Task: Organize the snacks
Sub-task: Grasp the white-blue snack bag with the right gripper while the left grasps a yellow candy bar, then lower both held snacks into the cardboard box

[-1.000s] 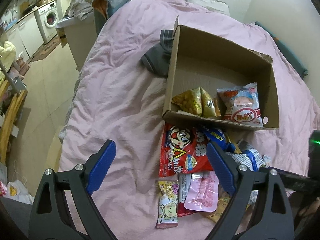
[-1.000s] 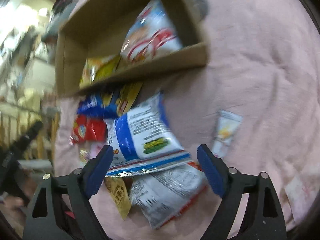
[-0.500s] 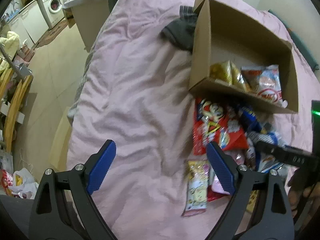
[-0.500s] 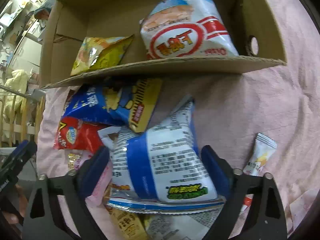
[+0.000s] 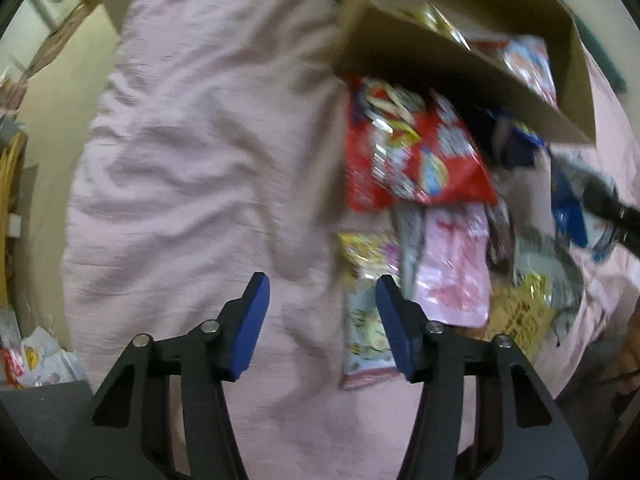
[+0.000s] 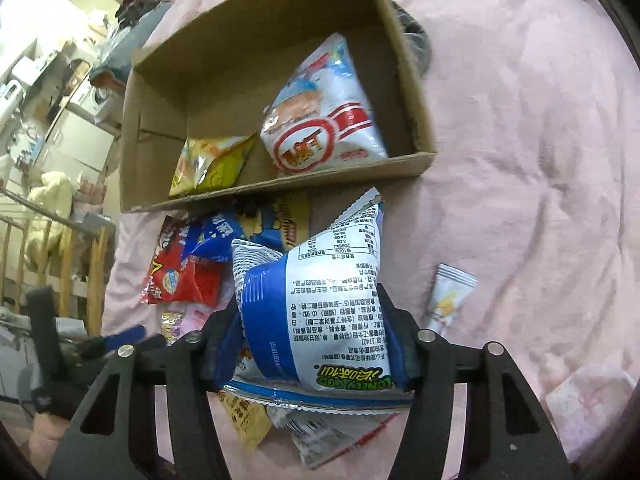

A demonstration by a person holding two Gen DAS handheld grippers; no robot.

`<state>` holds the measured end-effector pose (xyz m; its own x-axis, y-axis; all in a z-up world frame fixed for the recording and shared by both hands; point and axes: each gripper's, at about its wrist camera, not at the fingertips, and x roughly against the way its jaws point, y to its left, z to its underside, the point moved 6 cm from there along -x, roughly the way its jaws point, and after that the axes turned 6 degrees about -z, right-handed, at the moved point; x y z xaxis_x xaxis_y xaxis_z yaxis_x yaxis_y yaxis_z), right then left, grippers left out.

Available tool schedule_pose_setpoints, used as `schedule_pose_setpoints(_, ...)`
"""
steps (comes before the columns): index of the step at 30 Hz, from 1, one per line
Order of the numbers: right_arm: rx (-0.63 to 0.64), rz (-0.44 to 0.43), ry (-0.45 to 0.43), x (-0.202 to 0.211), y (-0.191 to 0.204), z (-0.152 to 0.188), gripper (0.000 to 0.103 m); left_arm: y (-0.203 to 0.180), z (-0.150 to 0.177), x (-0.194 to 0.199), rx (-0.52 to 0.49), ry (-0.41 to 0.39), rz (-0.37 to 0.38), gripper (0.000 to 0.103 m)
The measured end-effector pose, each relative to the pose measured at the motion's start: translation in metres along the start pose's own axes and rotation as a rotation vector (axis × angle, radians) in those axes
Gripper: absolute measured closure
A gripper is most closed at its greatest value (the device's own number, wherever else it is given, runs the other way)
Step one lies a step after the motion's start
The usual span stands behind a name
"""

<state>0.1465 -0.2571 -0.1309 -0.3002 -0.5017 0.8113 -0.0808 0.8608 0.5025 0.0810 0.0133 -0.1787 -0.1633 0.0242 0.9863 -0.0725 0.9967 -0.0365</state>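
Two bags already sit in the cardboard box (image 6: 412, 92) beyond the jaws, the right gripper (image 6: 316, 344) is closing, pinching a blue-and-white bag (image 6: 320, 312), while the left gripper (image 5: 322, 320) closes on nothing beside the remaining pile.

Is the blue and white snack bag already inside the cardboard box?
No, the blue and white snack bag sits between the right gripper pads, outside the cardboard box.

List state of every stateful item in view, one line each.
Right gripper: jaws closing, pads pressing the blue-and-white snack bag, which is bulging and sealed.
Left gripper: jaws closing, nothing between them, above the pink bedsheet.
Brown cardboard box: open-topped, partly filled.
White-and-red snack bag: in the box, sealed.
Yellow snack bag: in the box.
Red snack bag: outside the box, lying flat.
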Motion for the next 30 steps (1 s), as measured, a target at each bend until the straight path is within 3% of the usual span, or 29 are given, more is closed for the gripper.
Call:
schedule_pose_setpoints(10,-0.030,-0.034,-0.042,0.023,-0.008,0.004,0.043,-0.033,0.011,-0.022,-0.118,0.051,-0.045,0.060)
schedule_pose_setpoints(11,-0.029,-0.036,-0.043,0.020,-0.005,0.004,0.043,-0.034,0.012,-0.024,-0.128,0.044,-0.054,0.063)
schedule_pose_setpoints(13,-0.023,-0.041,-0.047,0.022,-0.002,0.004,0.043,-0.037,0.010,-0.022,-0.131,0.026,-0.057,0.079)
schedule_pose_setpoints(26,0.004,-0.063,-0.073,0.036,0.016,0.004,0.043,0.006,0.001,0.027,0.019,-0.089,-0.036,0.079)
schedule_pose_setpoints(30,0.014,-0.088,-0.109,0.047,0.023,0.001,0.043,0.004,0.004,0.061,0.019,-0.191,-0.047,0.079)
